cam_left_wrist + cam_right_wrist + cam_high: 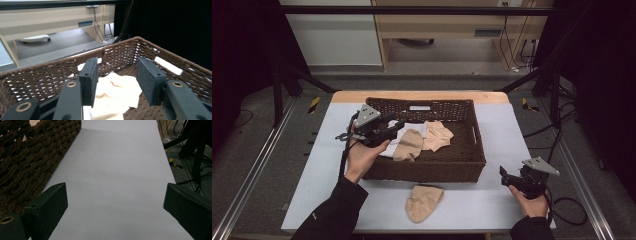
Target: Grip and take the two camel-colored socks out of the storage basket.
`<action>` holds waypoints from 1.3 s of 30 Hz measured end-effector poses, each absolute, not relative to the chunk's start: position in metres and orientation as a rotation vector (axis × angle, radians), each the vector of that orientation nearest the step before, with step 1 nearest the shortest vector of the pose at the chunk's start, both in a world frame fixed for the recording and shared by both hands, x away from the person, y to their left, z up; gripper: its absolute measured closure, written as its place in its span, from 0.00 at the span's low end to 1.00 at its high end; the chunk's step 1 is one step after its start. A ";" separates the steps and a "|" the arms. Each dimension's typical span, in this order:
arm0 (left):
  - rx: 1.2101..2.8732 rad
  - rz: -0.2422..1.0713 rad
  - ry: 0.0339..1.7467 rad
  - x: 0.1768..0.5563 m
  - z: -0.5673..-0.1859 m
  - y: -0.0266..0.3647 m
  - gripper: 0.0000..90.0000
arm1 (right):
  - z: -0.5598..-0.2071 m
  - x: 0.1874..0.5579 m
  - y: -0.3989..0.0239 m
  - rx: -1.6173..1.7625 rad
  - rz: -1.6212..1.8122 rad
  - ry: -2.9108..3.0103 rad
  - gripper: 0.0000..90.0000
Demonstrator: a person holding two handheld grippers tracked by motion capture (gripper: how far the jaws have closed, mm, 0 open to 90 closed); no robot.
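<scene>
— Why does the left claw hang over the basket?
— It is judged to be dropping socks in. It sits above the basket's left side, where beige and white socks already lie in a loose heap, so the basket looks like the collecting place.
— Is it carrying one now?
— No. In the left gripper view its jaws stand apart, released, with the heap below them and nothing between the pads.
— And the sock outside?
— One beige sock lies on the table, just near of the basket's front wall, probably next in line.
— The right claw?
— It waits at the near right of the table, jaws wide open and empty over bare white surface, the basket wall at its left.
</scene>
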State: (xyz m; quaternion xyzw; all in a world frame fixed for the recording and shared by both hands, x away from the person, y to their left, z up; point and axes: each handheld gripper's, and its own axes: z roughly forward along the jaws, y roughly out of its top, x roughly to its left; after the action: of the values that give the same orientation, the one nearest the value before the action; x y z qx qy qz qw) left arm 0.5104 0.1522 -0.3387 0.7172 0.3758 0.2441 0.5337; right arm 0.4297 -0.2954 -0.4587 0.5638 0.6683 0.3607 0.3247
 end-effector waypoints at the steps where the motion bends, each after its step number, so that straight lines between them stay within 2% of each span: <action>1: 1.713 0.598 0.908 0.518 -0.341 0.151 0.57 | -0.459 0.430 -0.296 1.476 0.945 1.753 0.06; 13: 1.821 0.585 0.982 0.552 -0.372 0.138 0.55 | -0.459 0.430 -0.296 1.482 0.949 1.750 0.06; 25: 1.948 0.567 1.044 0.566 -0.396 0.130 0.57 | -0.459 0.431 -0.296 1.480 0.948 1.752 0.06; 39: 2.114 0.545 1.080 0.574 -0.422 0.125 0.55 | -0.460 0.431 -0.295 1.481 0.946 1.759 0.06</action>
State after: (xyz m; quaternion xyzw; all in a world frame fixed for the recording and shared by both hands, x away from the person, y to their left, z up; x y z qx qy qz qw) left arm 0.5741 0.1248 -0.4222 0.8143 0.4162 0.2101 0.3458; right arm 0.4312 -0.2950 -0.4596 0.5641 0.6697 0.3602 0.3219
